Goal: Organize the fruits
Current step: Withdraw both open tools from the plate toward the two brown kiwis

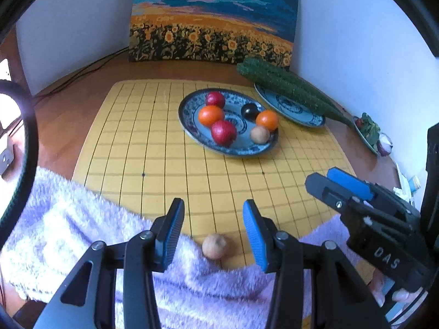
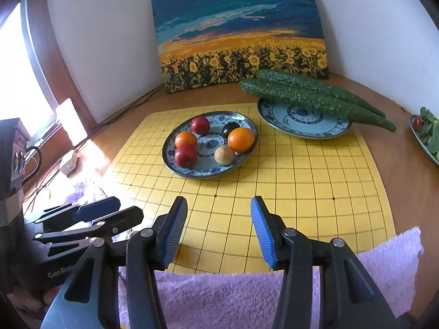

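Fingers of the left gripper (image 1: 213,230) stand partly spread, blue ribbed pads facing each other across a clear gap, pinching nothing. Below that gap lies a small tan fruit (image 1: 215,246) on the yellow grid board (image 1: 153,148), at the edge of the lilac fluffy towel (image 1: 68,235); neither pad touches it. Fingers of the right gripper (image 2: 219,230) are likewise partly spread and empty, with only the board (image 2: 301,192) and the towel (image 2: 219,296) visible between them. Each gripper appears at the margin of the other's view: the right one (image 1: 329,181) at right in the left wrist view, the left one (image 2: 109,209) at lower left in the right wrist view, its jaw gap not readable from that side.

Farther back on the board sits a blue-patterned plate (image 2: 247,126) carrying two oranges (image 2: 241,139), two red apples (image 2: 186,155), a dark round fruit (image 2: 231,128) and a second tan fruit (image 2: 224,154). Just beside it, to the right, a second patterned plate (image 2: 299,123) bears long green cucumbers (image 2: 310,96) that overhang its rim. A dish of leafy greens (image 2: 428,134) lies at the far right edge of the wooden tabletop (image 2: 397,148). A sunflower painting (image 2: 238,30) leans against the white wall behind the plates.
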